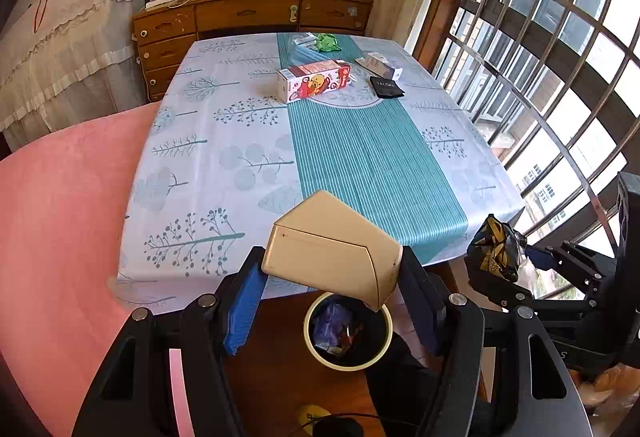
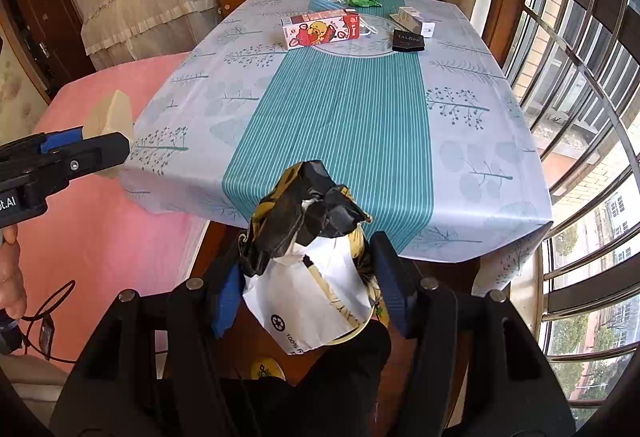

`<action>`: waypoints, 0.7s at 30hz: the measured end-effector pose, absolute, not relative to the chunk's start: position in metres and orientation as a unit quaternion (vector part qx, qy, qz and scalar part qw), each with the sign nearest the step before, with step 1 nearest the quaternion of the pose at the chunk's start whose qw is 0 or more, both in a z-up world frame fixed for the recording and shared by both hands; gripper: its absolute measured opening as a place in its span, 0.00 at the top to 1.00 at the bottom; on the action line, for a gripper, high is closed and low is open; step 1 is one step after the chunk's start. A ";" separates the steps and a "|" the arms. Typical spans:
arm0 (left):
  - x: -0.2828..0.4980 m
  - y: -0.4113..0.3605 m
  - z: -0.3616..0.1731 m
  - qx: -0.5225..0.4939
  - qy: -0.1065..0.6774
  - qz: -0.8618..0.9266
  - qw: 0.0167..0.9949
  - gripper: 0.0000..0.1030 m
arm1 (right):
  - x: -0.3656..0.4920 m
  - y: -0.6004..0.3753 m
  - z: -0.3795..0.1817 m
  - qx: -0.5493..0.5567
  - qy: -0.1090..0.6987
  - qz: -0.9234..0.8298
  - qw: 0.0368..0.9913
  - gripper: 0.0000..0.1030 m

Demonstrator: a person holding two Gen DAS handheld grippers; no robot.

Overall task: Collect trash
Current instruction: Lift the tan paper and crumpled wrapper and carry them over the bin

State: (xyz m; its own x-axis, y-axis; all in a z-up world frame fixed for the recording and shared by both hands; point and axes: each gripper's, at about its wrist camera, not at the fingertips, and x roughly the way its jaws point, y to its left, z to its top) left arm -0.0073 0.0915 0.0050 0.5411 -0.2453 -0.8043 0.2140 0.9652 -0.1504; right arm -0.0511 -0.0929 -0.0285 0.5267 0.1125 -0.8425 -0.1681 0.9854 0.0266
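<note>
My left gripper (image 1: 332, 271) is shut on a cream cardboard box (image 1: 332, 249), its blue pads (image 1: 244, 301) pressing both ends. The box hangs just above a round cream-rimmed trash bin (image 1: 307, 337) that holds dark and purple scraps. My right gripper (image 2: 310, 277) is shut on a crumpled black, yellow and white bag (image 2: 304, 213), which hides most of the bin rim (image 2: 360, 331). In the left wrist view the right gripper (image 1: 500, 257) and its bag (image 1: 494, 249) hang to the right of the bin. The left gripper (image 2: 100, 145) shows at the left in the right wrist view.
On the table (image 1: 376, 157) at the far end lie a red carton (image 1: 316, 80), a black packet (image 1: 386, 87), a white box (image 1: 380, 65) and a green wrapper (image 1: 328, 41). A pink cover (image 1: 60, 197) lies left, barred windows (image 1: 540, 57) right, a wooden dresser (image 1: 248, 13) behind.
</note>
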 end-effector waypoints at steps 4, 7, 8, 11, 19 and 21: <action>-0.016 0.088 -0.015 -0.014 0.478 -0.145 0.866 0.37 | -0.067 -0.093 -0.035 -0.028 0.491 0.082 0.867 0.46; -0.020 0.086 -0.032 -0.009 0.494 -0.151 0.856 0.37 | -0.075 -0.090 -0.044 -0.026 0.502 0.081 0.861 0.45; -0.020 0.084 -0.038 -0.007 0.499 -0.153 0.853 0.37 | -0.078 -0.089 -0.049 -0.025 0.506 0.081 0.858 0.45; -0.020 0.079 -0.059 -0.001 0.519 -0.157 0.840 0.37 | -0.082 -0.087 -0.069 -0.016 0.524 0.079 0.848 0.45; -0.016 0.061 -0.128 0.027 0.570 -0.162 0.805 0.37 | -0.079 -0.097 -0.138 0.038 0.571 0.069 0.817 0.45; -0.013 0.056 -0.151 0.033 0.582 -0.163 0.796 0.37 | -0.075 -0.102 -0.158 0.050 0.580 0.066 0.810 0.45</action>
State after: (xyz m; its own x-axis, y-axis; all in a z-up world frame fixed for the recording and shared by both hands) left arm -0.0132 0.0557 -0.1507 0.2695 -0.2209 -0.9373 0.2972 0.9449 -0.1372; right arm -0.0752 -0.1017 -0.1577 0.3186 0.1660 -0.9332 -0.0490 0.9861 0.1587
